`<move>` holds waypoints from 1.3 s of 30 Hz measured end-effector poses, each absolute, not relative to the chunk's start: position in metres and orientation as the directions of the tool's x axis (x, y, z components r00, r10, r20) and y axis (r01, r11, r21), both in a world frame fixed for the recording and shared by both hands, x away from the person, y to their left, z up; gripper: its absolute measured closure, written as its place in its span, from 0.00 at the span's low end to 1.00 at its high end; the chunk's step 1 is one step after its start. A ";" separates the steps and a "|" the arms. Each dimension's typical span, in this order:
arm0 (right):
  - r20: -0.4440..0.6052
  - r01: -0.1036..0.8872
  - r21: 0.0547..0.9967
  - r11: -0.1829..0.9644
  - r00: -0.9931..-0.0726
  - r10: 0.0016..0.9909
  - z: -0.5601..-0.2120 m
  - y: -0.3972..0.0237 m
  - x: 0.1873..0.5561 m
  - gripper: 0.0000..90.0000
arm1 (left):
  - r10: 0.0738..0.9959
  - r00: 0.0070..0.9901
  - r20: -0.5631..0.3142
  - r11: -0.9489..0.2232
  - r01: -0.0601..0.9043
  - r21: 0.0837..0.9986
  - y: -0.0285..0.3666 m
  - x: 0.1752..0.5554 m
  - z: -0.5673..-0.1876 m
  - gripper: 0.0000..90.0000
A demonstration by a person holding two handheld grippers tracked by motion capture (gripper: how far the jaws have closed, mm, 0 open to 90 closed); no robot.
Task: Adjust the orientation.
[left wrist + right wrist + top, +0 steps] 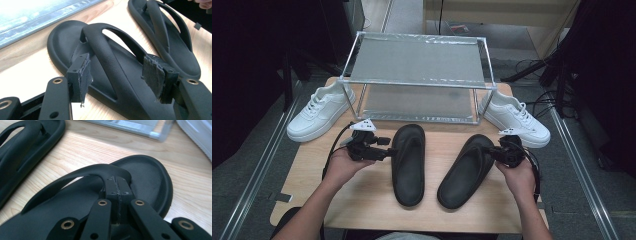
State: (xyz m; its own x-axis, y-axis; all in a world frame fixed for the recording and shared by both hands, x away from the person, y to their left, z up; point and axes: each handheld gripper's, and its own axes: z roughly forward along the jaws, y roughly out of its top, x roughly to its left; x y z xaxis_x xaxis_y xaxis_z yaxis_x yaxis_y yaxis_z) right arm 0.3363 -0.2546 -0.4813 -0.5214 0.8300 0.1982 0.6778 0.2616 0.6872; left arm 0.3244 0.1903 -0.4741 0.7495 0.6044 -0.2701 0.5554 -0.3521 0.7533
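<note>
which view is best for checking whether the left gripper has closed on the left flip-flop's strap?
Left gripper view. The left gripper has its pads wide apart, straddling the strap of the left flip-flop, not pressing it. The high view shows the left gripper at that flip-flop's edge, jaw gap hidden. The right gripper view shows part of that flip-flop.

Heel of left sandal [130,100] behind tool's pads [156,75], below frame edge

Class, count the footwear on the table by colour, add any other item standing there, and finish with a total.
Black flip-flops: 2, the left flip-flop and the right flip-flop
White sneakers: 2, the left sneaker and the right sneaker
Metal-framed rack: 1
Total: 5
</note>
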 end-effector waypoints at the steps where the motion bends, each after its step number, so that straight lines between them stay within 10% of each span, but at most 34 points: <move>1: 0.198 0.678 0.687 0.262 -0.521 0.830 -0.481 -0.255 0.336 1.00 | 0.610 0.746 -0.266 -0.352 0.556 0.753 0.191 0.324 -0.475 0.44; 39: 0.228 0.630 0.706 0.323 -0.634 0.739 -0.480 -0.196 0.328 1.00 | 0.616 0.745 -0.256 -0.353 0.552 0.755 0.193 0.322 -0.477 0.42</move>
State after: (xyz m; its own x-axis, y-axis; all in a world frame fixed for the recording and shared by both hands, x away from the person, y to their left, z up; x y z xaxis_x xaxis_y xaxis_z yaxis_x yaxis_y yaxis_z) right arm 0.3282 -0.1961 -0.4804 -0.6343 0.7386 0.2283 0.6304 0.3232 0.7058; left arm 0.3215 0.1926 -0.4768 0.7451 0.6158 -0.2564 0.5518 -0.3532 0.7555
